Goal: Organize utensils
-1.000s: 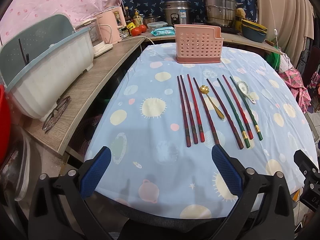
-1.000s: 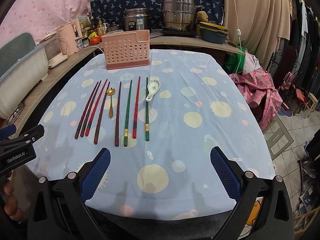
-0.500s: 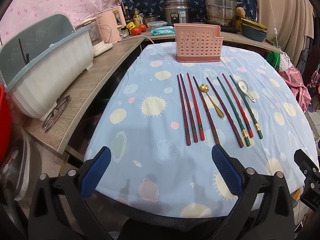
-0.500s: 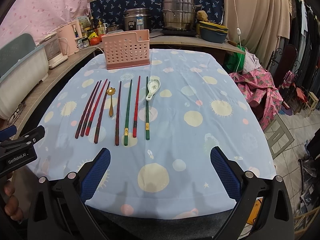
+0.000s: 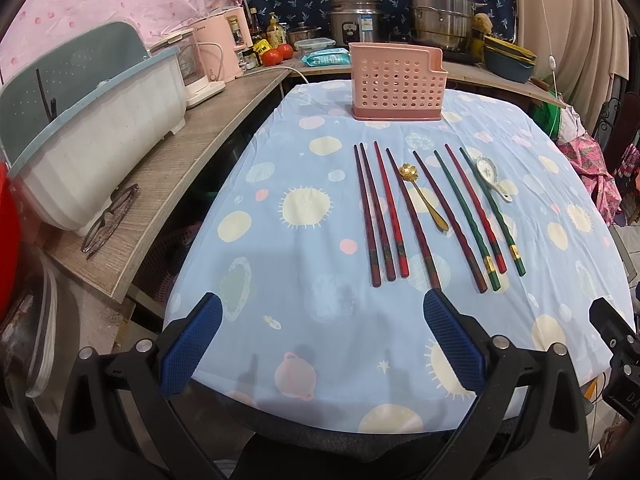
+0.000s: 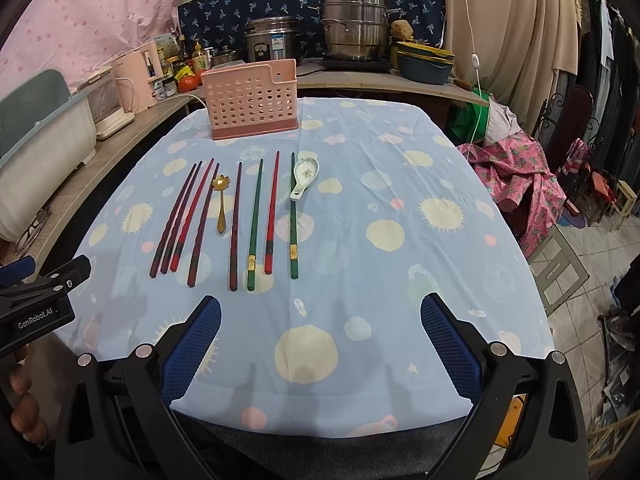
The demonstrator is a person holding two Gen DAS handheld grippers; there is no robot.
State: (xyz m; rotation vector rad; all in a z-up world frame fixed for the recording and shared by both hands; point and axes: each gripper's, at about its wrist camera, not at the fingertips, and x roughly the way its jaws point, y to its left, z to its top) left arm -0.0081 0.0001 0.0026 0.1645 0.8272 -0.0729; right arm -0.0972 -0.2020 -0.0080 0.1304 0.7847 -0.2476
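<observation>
With both the left gripper (image 5: 322, 342) and the right gripper (image 6: 320, 342) wide apart, you take the thin, light, slippery chopsticks (image 6: 252, 224) before the pink holder (image 6: 251, 98) near their thick ends.

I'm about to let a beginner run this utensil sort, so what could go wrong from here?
1. The chopsticks lie close together in a row, and the leftmost ones nearly touch; wide-open jaws could pinch two or knock a neighbour.
2. The ceramic spoon rests against a green chopstick; lifting either may drag the other.
3. The pink holder looks light and stands free at the table's far end; a hard drop-in might tip it.
</observation>
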